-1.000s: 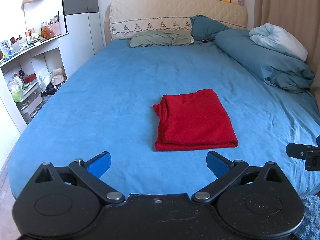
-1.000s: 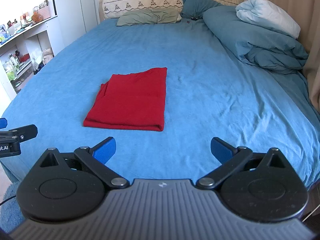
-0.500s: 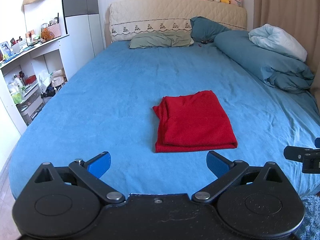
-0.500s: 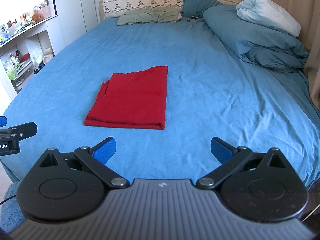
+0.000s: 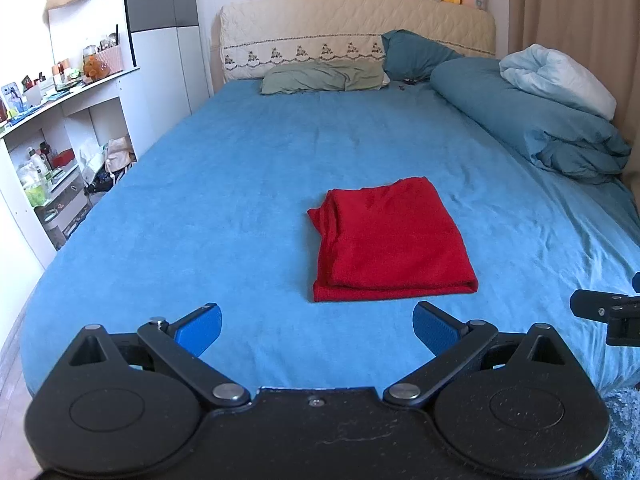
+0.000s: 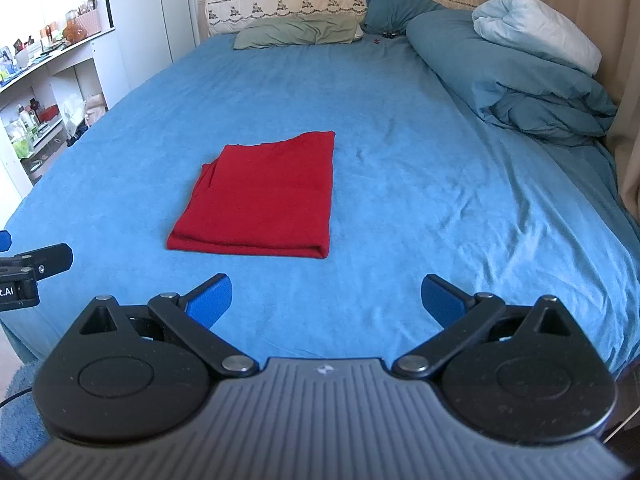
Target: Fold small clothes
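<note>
item: red garment [image 5: 390, 240], a small cloth folded into a neat rectangle, several layers thick, lying flat on the blue bed sheet [image 5: 224, 184].
position: in the left wrist view it sits at about 1 o'clock from your left gripper [image 5: 317, 330]; in the right wrist view, at about 11 o'clock from your right gripper [image 6: 326, 300]. it lies between the two tools, clear of both.
left gripper: spread wide, blue pads [image 5: 200, 326] far apart, holding nothing, hovering over the near edge of the bed.
right gripper: likewise wide open and empty, level with its partner; its black tip shows at 3 o'clock in the left wrist view.
condition of fold: near edge rounded and even; the side at 9 o'clock shows loose, staggered layers; far edge slightly uneven.
step in hand, as judged: the fold looks essentially done, so you either tidy or add one last fold.
handling advice: if you fold again, pinch both near corners through all layers and carry them toward 12 o'clock together, keeping the tools level. if you tidy, nudge the ragged 9 o'clock layers inward with one pad.
risk: soft knit slips, so a shallow pinch may lift the top layer only.
surroundings: grey-green pillow [image 5: 320, 78] and rolled duvet [image 5: 532, 120] at the far end, well apart.
</note>
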A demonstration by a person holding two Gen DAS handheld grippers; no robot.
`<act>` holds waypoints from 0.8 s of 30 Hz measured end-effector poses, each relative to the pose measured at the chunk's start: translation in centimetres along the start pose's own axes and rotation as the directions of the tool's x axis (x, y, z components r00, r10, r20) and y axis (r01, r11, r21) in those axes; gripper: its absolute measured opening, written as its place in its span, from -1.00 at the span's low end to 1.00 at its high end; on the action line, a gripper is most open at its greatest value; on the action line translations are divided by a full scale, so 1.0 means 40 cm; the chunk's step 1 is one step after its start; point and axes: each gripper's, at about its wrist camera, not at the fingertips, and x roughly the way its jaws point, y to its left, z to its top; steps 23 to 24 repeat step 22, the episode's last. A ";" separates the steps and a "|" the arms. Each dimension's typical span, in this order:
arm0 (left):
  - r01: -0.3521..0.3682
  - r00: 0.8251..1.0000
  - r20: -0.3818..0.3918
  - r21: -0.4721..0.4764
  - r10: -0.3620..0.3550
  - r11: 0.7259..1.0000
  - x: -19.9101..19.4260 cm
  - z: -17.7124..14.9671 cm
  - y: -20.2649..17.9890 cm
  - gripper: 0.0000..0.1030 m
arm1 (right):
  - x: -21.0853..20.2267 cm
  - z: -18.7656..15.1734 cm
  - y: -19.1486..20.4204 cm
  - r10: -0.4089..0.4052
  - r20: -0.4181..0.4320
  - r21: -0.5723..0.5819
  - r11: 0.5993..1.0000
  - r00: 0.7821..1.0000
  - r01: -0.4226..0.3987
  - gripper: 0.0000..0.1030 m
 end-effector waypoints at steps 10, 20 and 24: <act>-0.019 1.000 0.011 0.004 0.019 1.000 0.000 0.002 0.004 1.00 | 0.005 -0.001 -0.001 0.005 -0.001 -0.002 1.000 1.000 -0.005 1.00; -0.029 0.999 0.026 -0.001 0.029 1.000 0.008 -0.003 0.007 1.00 | 0.020 0.005 -0.007 0.008 -0.012 -0.002 1.000 1.000 -0.008 1.00; -0.029 0.999 0.024 -0.001 0.029 1.000 0.011 -0.003 0.006 1.00 | 0.026 0.008 -0.010 0.009 -0.016 -0.002 1.000 1.000 -0.009 1.00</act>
